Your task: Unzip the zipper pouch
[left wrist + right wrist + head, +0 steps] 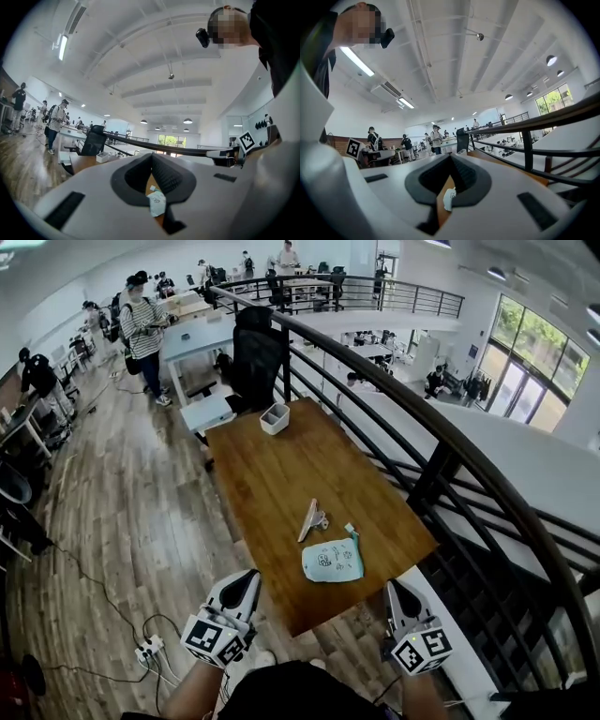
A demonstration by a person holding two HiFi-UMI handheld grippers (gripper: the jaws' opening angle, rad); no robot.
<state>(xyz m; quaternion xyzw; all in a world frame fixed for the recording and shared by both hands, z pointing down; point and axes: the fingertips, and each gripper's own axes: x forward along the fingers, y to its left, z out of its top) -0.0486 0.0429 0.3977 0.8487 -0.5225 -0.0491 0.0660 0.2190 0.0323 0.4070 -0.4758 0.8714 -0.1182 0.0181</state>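
Note:
The zipper pouch (pixel 333 561) is pale blue with small drawings and a teal tab at its far corner. It lies flat near the front edge of the wooden table (pixel 272 474). My left gripper (pixel 244 582) is held before the table's front edge, left of the pouch, shut and empty. My right gripper (pixel 396 592) is off the table's front right corner, also shut and holding nothing. In the left gripper view the jaws (pixel 151 157) meet, with the pouch (pixel 156 202) beyond them. The right gripper view shows closed jaws (pixel 451 158) and the pouch (pixel 449 198) ahead.
A small folded grey item (pixel 312 519) lies just behind the pouch. A white box (pixel 275 418) stands at the table's far end by a black office chair (pixel 257 357). A dark railing (pixel 441 456) runs along the table's right side. People stand at desks in the background.

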